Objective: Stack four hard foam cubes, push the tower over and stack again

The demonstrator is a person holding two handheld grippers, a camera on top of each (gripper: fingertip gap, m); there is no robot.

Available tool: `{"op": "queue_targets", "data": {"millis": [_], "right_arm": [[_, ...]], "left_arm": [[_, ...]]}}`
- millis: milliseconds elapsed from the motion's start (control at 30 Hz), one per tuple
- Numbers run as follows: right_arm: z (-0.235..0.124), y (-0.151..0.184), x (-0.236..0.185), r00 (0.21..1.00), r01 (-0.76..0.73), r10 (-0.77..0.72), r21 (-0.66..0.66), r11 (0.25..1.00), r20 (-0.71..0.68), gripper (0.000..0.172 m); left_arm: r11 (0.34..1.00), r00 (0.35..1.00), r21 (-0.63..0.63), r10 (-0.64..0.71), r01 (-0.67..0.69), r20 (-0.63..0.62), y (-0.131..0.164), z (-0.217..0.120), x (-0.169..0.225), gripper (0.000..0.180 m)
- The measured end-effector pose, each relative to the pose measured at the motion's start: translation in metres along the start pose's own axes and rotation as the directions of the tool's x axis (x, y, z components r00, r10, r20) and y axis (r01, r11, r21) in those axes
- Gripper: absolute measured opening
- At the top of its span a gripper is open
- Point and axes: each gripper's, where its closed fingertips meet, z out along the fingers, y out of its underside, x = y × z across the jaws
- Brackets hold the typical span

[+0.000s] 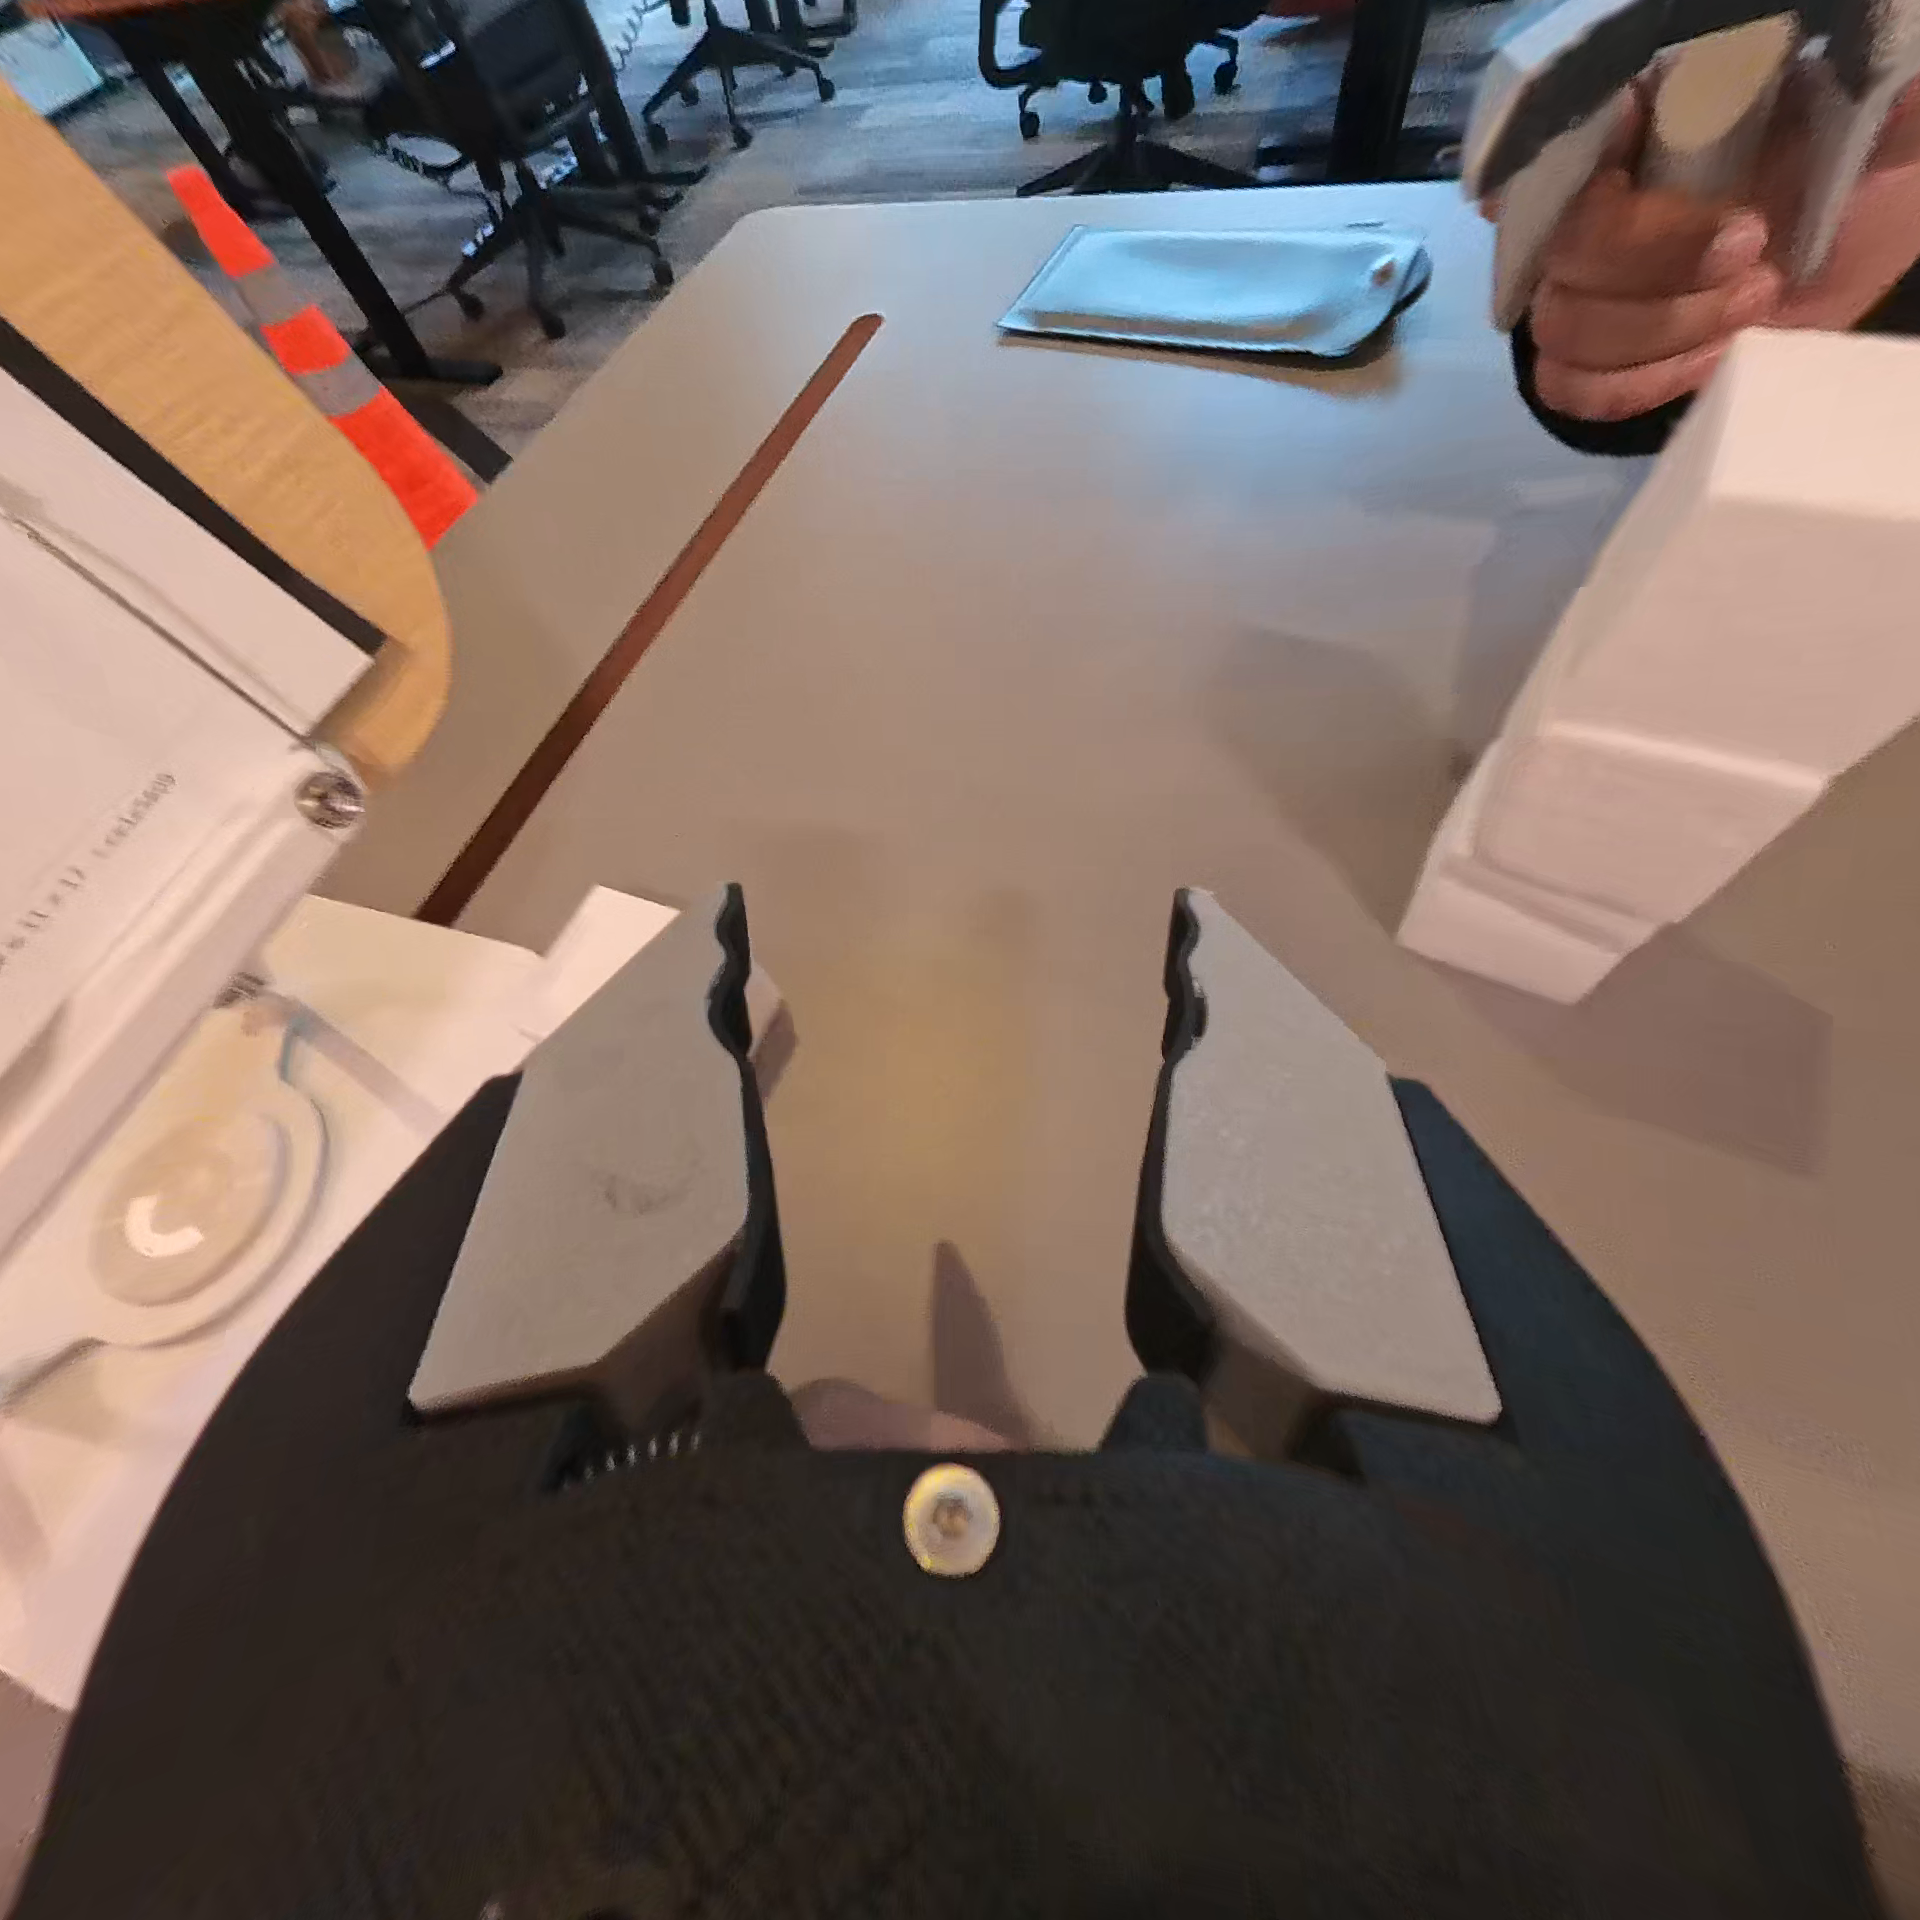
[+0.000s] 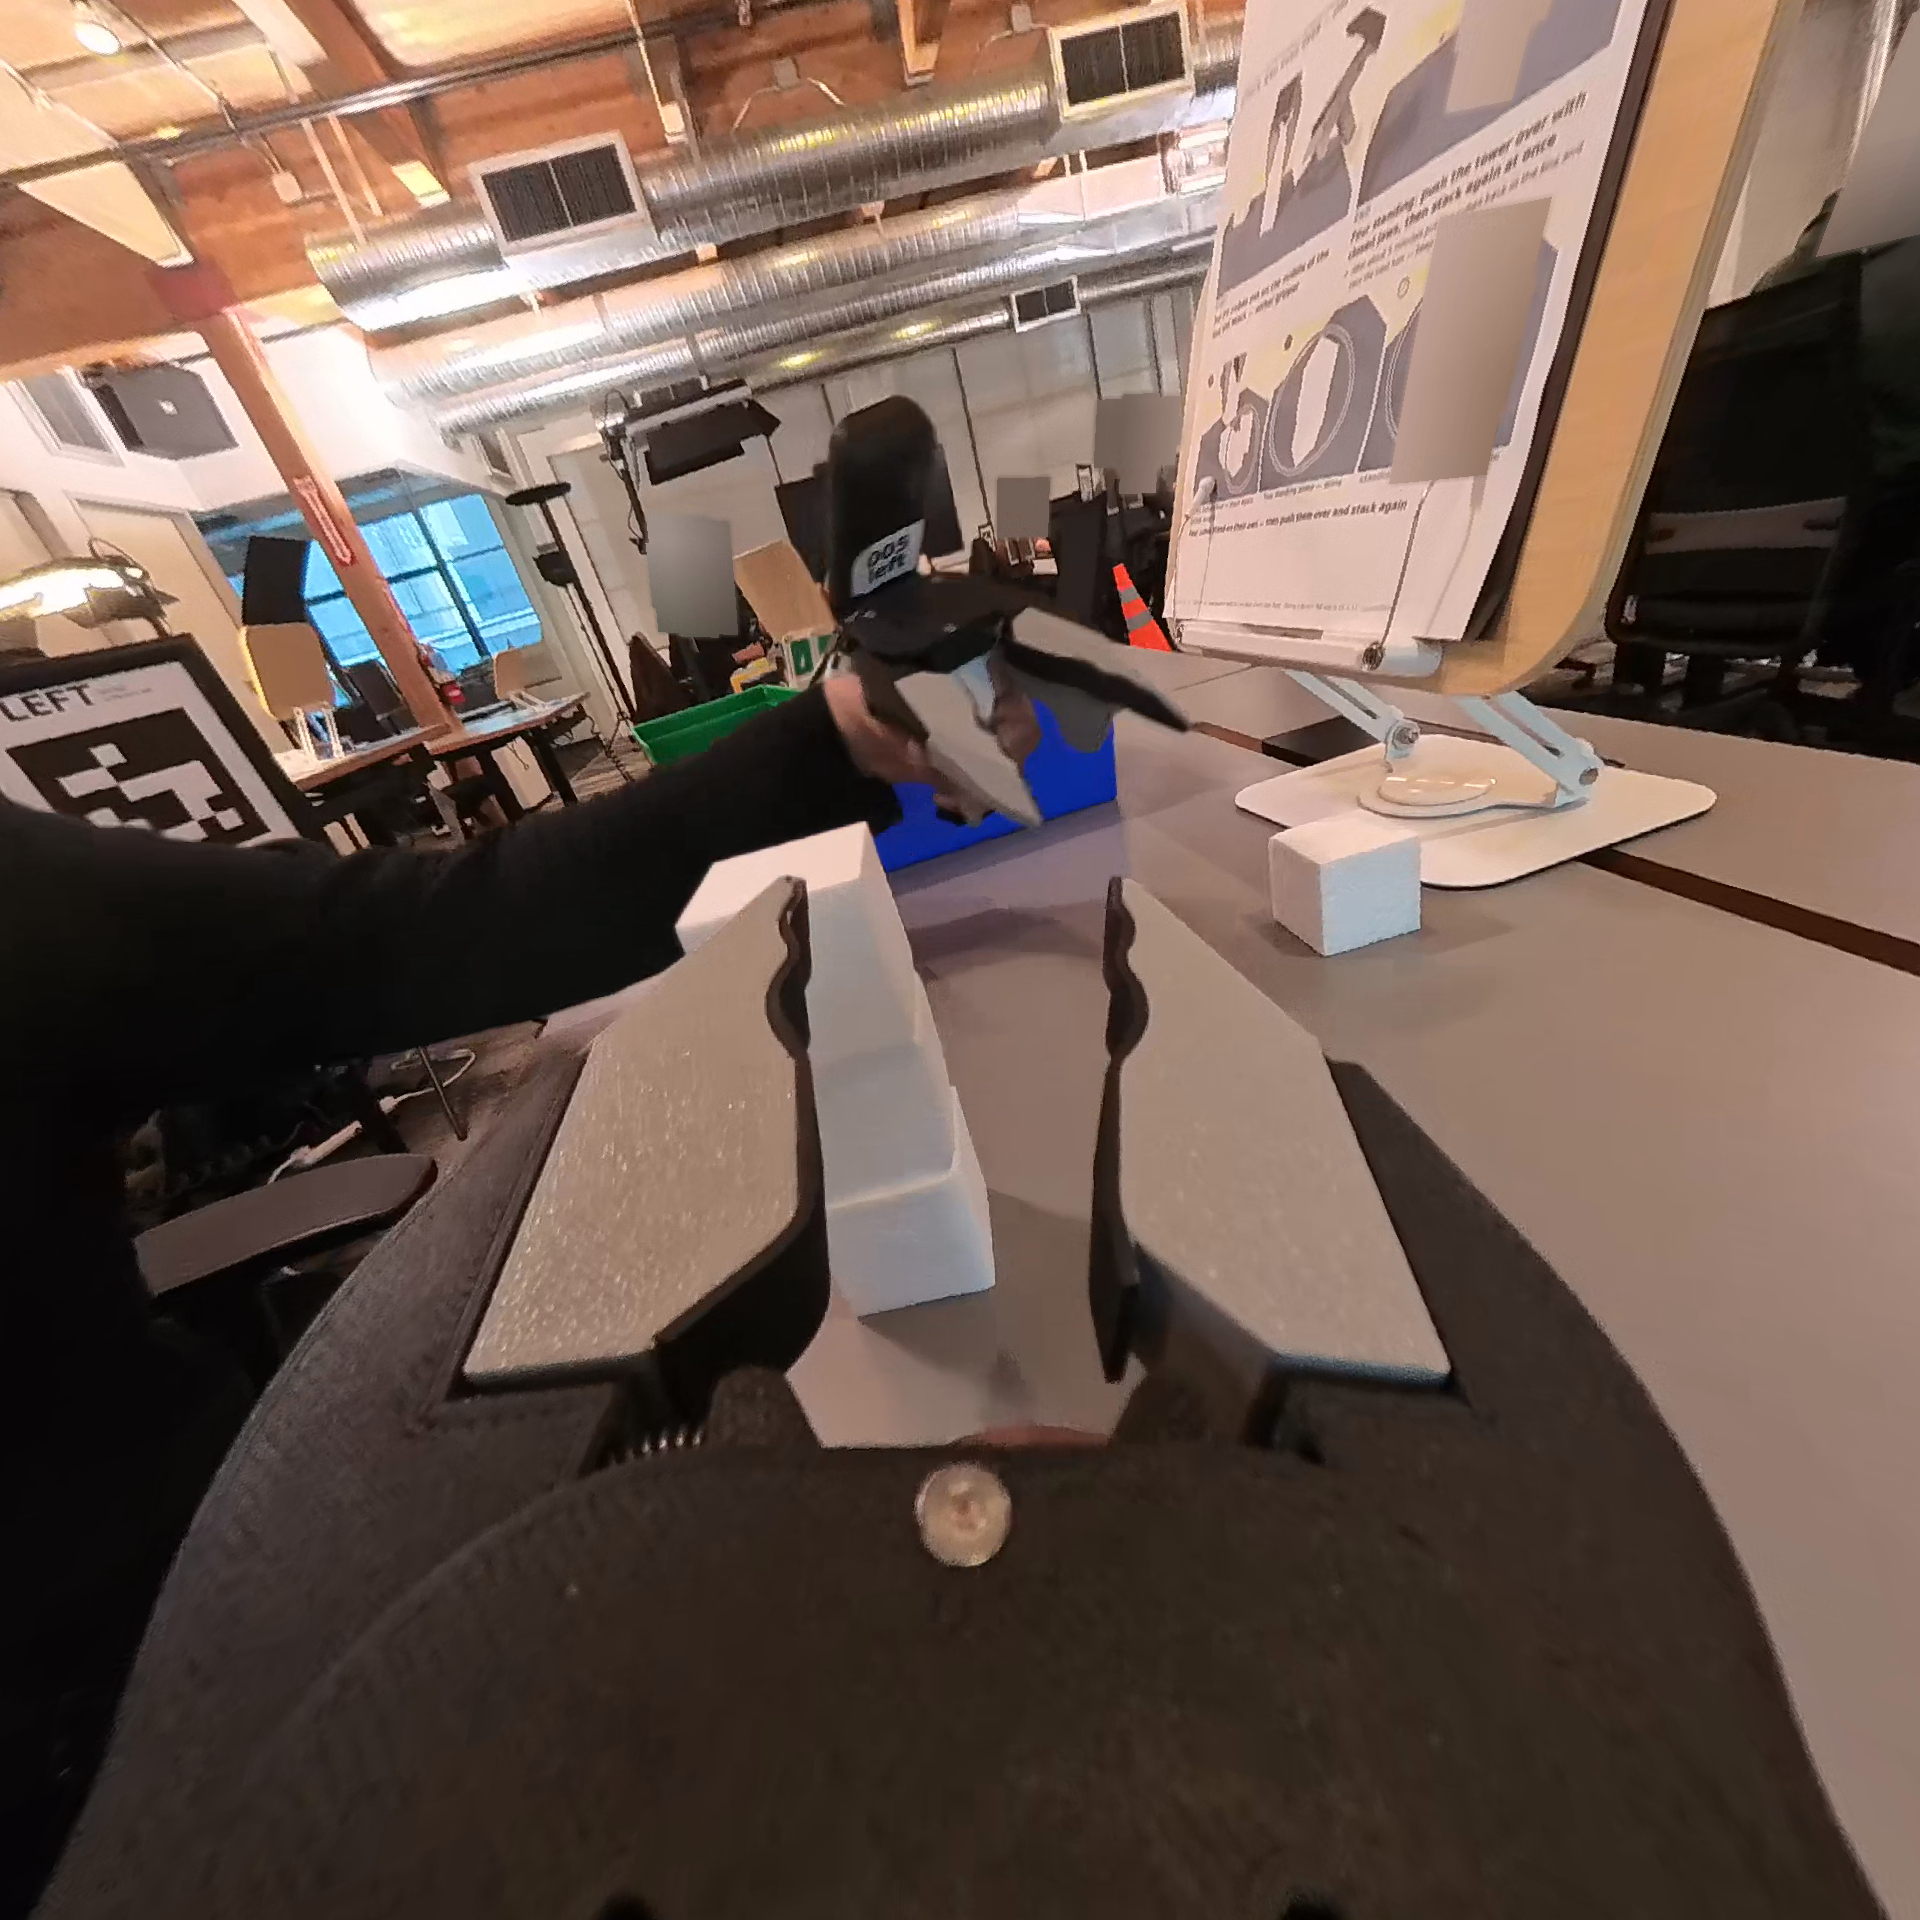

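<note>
Left gripper (image 1: 956, 935) first: jaws spread wide, nothing between them but bare grey table (image 1: 987, 644), and it hangs above the surface. Just left of its left finger a single white foam cube (image 1: 613, 940) peeks out, sitting on the table beside the white base of the document stand (image 1: 156, 1039). In the right wrist view that same cube (image 2: 1345, 894) sits square and upright against the stand's base (image 2: 1621, 821).

Moving right, here is the stack of white foam cubes (image 1: 1704, 665), three blocks showing, long axis vertical, standing on the table well to the right of the left gripper and apart from it. The blocks are not quite flush; their edges step slightly.

Over to the right gripper (image 2: 956, 977): jaws partly open, and it grips nothing. The stack (image 2: 883, 1122) rises close against its left finger (image 2: 675, 1143), while the right finger (image 2: 1247, 1164) stands clear with grey table showing in the gap. Whether the left pad touches the foam, I cannot tell.

Far off, a pale pouch (image 1: 1216, 291) lies flat.
</note>
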Motion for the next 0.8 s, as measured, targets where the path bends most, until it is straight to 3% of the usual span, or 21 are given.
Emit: {"op": "queue_targets", "data": {"millis": [267,567,667,700,800], "right_arm": [[0.008,0.012,-0.007,0.999,0.005,-0.002,-0.057,0.998,0.043,0.056],[-0.005,-0.005,-0.007,0.992,-0.061,0.055,0.049,0.997,0.118,0.058],[-0.008,-0.009,-0.006,0.989,-0.082,0.072,0.073,0.994,0.126,0.058],[-0.008,-0.009,-0.005,0.990,-0.083,0.073,0.074,0.994,0.121,0.058],[-0.009,-0.008,-0.002,0.993,-0.074,0.068,0.064,0.995,0.101,0.057]], "left_arm": [[0.999,0.999,-0.043,-0.024,0.022,-0.045,0.038,0.022,-0.065,0.078],[0.998,0.997,-0.056,-0.015,0.010,-0.080,0.064,0.050,-0.089,0.084],[0.996,0.995,-0.091,-0.013,0.004,-0.094,0.072,0.062,-0.090,0.074],[0.995,0.995,-0.101,-0.018,0.008,-0.099,0.074,0.066,-0.090,0.058],[0.994,0.994,-0.093,-0.061,0.053,-0.086,0.072,0.071,-0.086,0.056]]}}
